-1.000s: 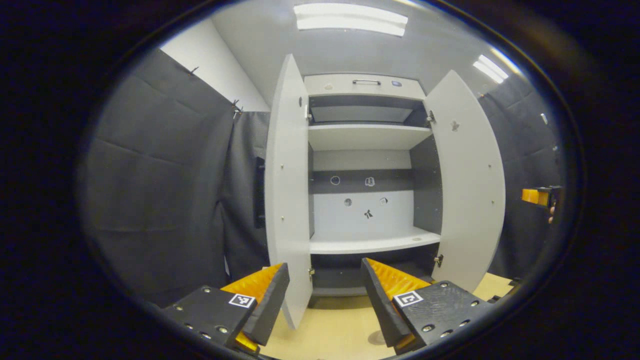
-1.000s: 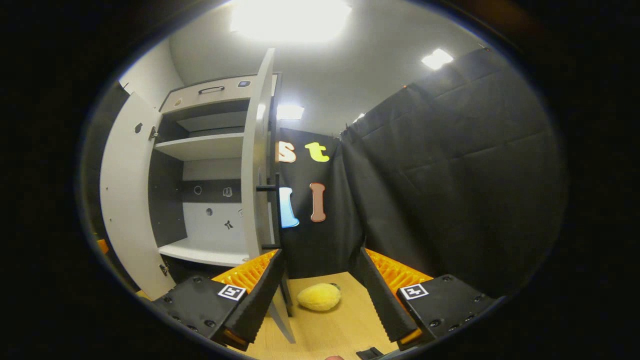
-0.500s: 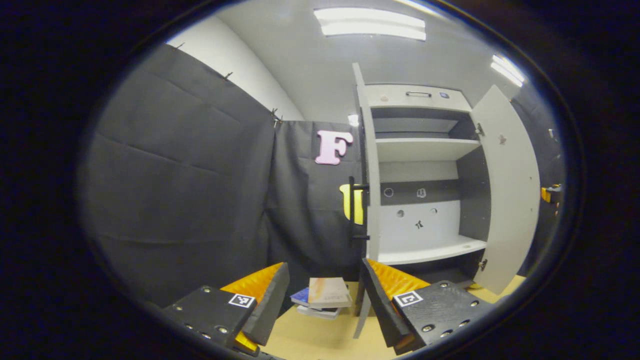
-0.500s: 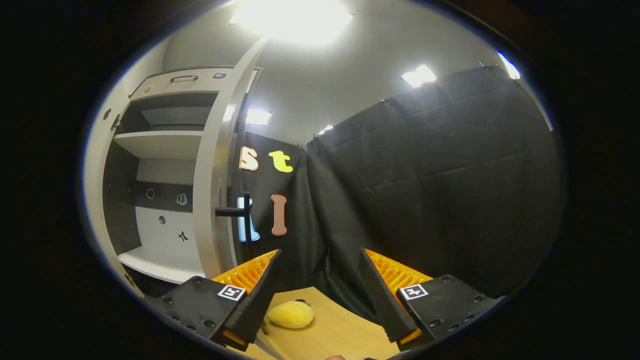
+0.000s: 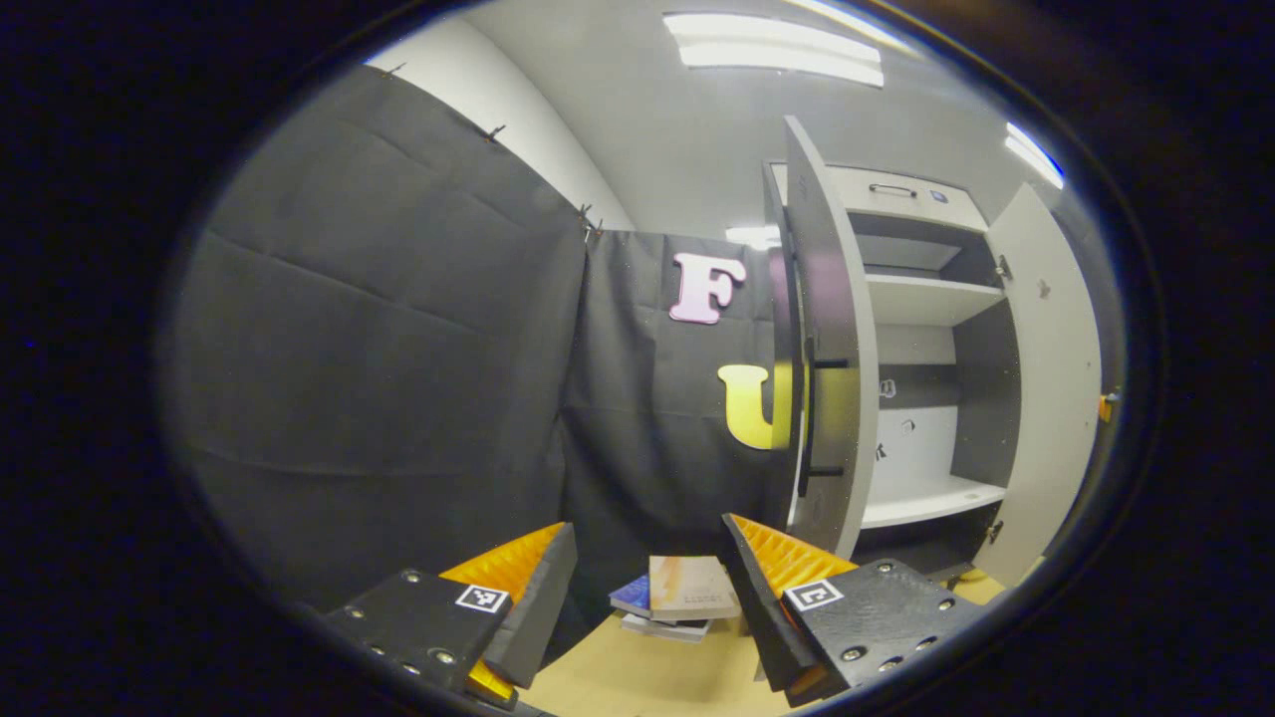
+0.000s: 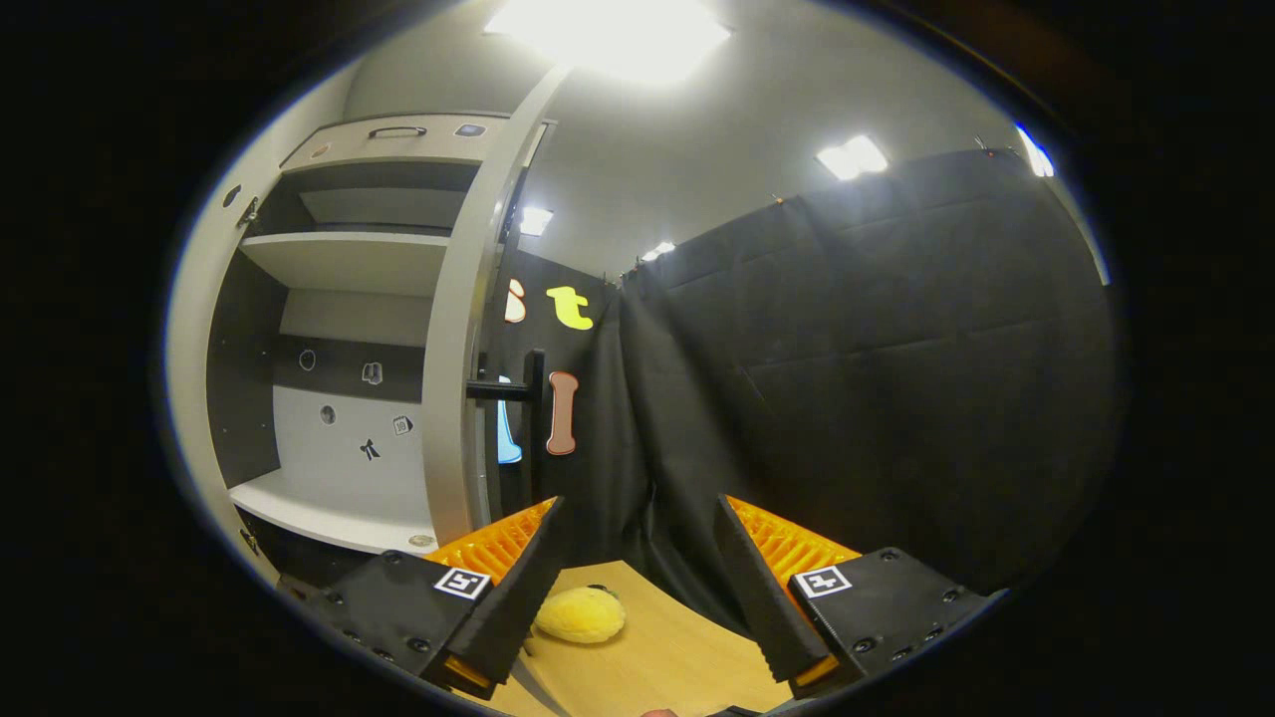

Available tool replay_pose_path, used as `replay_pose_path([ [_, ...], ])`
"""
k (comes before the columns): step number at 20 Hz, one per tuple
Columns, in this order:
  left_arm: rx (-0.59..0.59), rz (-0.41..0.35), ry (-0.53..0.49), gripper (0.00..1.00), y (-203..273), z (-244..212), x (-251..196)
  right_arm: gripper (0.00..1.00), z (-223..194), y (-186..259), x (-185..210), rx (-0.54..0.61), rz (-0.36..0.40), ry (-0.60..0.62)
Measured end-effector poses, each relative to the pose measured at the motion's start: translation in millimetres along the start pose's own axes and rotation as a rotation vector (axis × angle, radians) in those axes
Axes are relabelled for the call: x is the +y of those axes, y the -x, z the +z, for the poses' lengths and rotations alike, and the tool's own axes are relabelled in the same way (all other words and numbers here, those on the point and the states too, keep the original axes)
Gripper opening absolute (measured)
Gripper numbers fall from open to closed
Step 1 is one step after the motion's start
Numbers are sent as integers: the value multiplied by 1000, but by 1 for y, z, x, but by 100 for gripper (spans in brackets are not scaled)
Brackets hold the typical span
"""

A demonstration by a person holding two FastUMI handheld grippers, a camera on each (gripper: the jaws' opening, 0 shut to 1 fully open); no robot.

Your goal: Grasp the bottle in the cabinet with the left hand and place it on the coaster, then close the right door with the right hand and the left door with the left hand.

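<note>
In the left gripper view, the left gripper has its jaws spread wide with nothing between them, aimed past the outer face of the cabinet's left door, which stands open with its dark bar handle facing the booth cloth. A small stack of books lies on the wooden table just beyond the fingers. The cabinet shelves look bare, and no bottle or coaster can be made out here, so where they sit cannot be told. In the right gripper view, the right gripper is likewise wide open and empty, hovering outside the right door, whose edge and handle are near its left finger. A yellow plush toy rests on the table below. Judging from this, the risk is a glancing push: a finger catching a handle or door edge could swing the door unevenly or leave it ajar.
</note>
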State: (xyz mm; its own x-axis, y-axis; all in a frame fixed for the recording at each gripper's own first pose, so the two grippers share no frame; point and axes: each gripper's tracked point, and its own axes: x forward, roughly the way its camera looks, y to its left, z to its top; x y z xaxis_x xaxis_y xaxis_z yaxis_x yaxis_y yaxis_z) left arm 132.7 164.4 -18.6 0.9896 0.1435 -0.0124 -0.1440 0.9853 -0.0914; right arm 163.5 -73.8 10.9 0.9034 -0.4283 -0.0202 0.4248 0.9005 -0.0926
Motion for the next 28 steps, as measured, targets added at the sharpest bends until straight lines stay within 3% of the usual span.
replay_pose_path([
  [5, 17, -45, 13, 84, -23, -15, -9, 92, 1, 16, 28, -7, 72, -43],
  [9, 36, -79, 26, 88, -31, -25, -14, 95, 2, 25, 43, -13, 75, -31],
  [12, 41, -92, 28, 84, -36, -29, -16, 95, 2, 31, 58, -9, 100, -45],
  [17, 54, -95, 41, 84, -40, -31, -13, 92, 3, 39, 104, -7, 213, -54],
  [23, 48, -77, -5, 85, -34, -22, -13, 95, -6, 29, 174, 12, 355, -47],
  [24, 46, -74, -15, 84, -33, -19, -13, 92, -8, 27, 182, 23, 374, -55],
  [28, 48, -70, -28, 85, -28, -10, -14, 95, -11, 24, 189, 30, 399, -80],
])
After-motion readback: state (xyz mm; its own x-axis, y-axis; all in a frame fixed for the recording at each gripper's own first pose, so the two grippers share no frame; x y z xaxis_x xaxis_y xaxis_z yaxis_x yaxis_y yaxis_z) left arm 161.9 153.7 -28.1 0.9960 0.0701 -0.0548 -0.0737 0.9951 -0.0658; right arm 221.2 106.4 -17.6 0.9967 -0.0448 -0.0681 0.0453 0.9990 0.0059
